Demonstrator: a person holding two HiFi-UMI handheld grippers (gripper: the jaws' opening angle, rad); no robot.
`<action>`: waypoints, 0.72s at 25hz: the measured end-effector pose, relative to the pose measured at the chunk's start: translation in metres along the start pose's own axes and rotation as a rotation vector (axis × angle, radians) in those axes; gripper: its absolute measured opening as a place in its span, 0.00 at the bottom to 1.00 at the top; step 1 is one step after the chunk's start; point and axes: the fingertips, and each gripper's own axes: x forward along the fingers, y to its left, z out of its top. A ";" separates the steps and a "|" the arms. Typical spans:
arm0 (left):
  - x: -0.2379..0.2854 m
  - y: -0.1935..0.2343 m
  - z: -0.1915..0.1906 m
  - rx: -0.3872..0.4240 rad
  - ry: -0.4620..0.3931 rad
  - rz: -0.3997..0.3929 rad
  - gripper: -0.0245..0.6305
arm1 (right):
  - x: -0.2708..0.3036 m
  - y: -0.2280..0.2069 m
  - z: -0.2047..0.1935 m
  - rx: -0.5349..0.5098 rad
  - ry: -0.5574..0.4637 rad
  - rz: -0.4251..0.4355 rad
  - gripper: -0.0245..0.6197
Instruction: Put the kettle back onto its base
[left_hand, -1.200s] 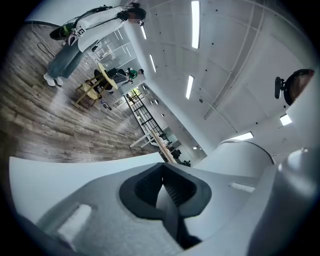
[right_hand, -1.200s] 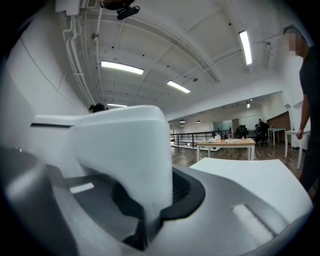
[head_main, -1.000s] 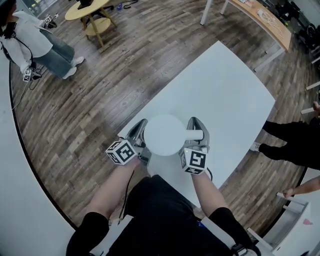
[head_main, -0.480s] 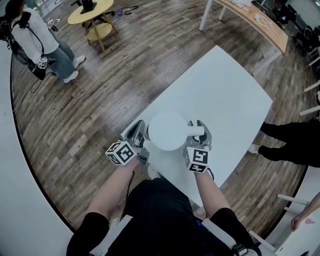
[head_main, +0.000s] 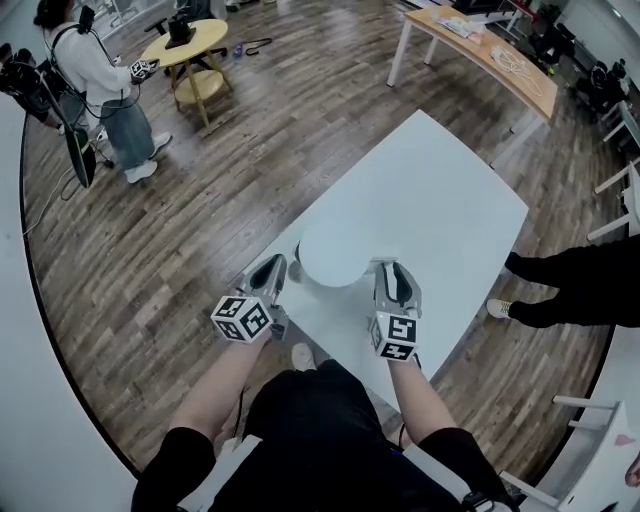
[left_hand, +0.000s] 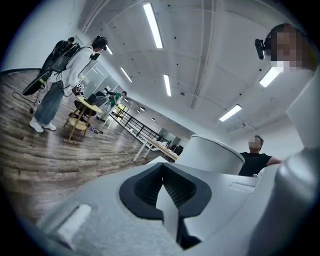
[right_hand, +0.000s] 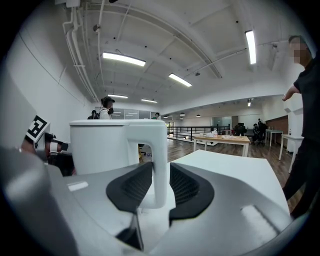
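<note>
A white kettle (head_main: 333, 257) stands on the near corner of the white table (head_main: 440, 190), and whatever it rests on is hidden beneath it. My right gripper (head_main: 392, 270) is at its right. In the right gripper view the kettle's handle (right_hand: 160, 165) stands between the pads with a gap on each side. The right gripper (right_hand: 155, 189) is open: its jaws have just been opening wide, then drew in slightly. My left gripper (head_main: 271, 268) sits at the kettle's left, apart from it. The left gripper (left_hand: 164, 194) is shut on nothing, with the kettle (left_hand: 210, 154) beyond it.
The table's near edge runs just under both grippers. A person in black (head_main: 575, 285) stands by the table's right side. Another person (head_main: 95, 75) stands far left beside a round yellow table (head_main: 180, 42). A wooden desk (head_main: 490, 50) is at the back.
The right jaws have let go of the kettle's handle and opened. Both grippers have drawn back from the kettle toward the near table edge. The kettle stays on the table.
</note>
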 end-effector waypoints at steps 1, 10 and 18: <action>-0.002 -0.004 0.001 0.014 -0.003 -0.004 0.04 | -0.004 -0.003 0.001 0.000 -0.004 -0.001 0.21; -0.027 -0.029 0.010 0.104 -0.061 0.032 0.04 | -0.038 -0.018 0.022 0.035 -0.071 0.049 0.14; -0.062 -0.077 0.000 0.127 -0.146 0.106 0.04 | -0.096 -0.031 0.037 0.016 -0.140 0.149 0.05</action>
